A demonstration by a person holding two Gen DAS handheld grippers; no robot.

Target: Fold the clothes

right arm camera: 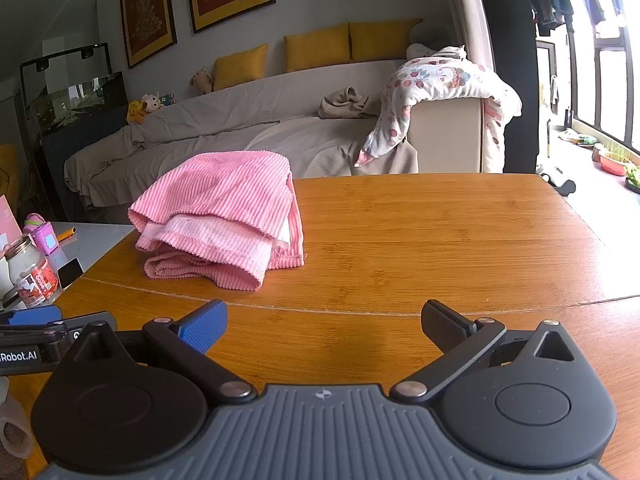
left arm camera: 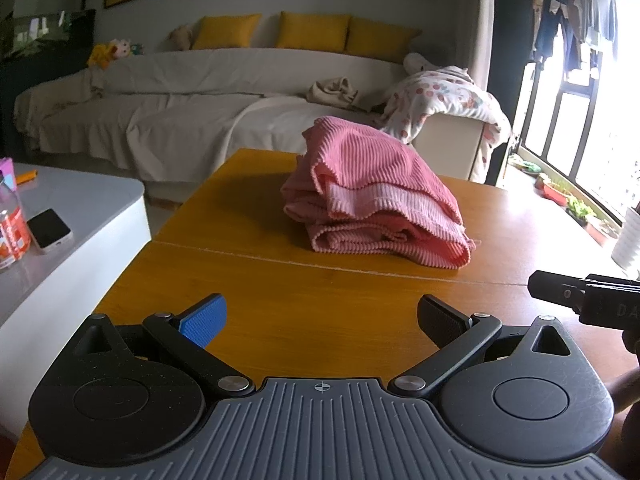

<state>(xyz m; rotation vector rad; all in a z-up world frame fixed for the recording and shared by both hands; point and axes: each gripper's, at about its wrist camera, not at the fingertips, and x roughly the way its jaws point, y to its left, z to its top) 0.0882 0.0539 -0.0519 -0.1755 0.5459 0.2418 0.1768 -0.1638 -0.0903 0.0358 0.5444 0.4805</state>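
A pink ribbed garment (left arm camera: 372, 196) lies folded in a thick bundle on the wooden table (left arm camera: 256, 280), its paler lining showing along the front. In the right wrist view the same pink garment (right arm camera: 224, 216) sits left of centre on the table (right arm camera: 440, 240). My left gripper (left arm camera: 322, 322) is open, well short of the bundle, with nothing between its fingers. My right gripper (right arm camera: 324, 324) is open too, back from the garment and to its right. Part of the right gripper (left arm camera: 580, 296) shows at the right edge of the left wrist view.
A low grey-white side table (left arm camera: 80, 216) stands left of the wooden table, holding a phone (left arm camera: 48, 228) and a jar (right arm camera: 32, 276). Behind is a covered sofa (left arm camera: 200, 92) with yellow cushions and a patterned blanket (right arm camera: 440, 84). Windows and potted plants lie to the right.
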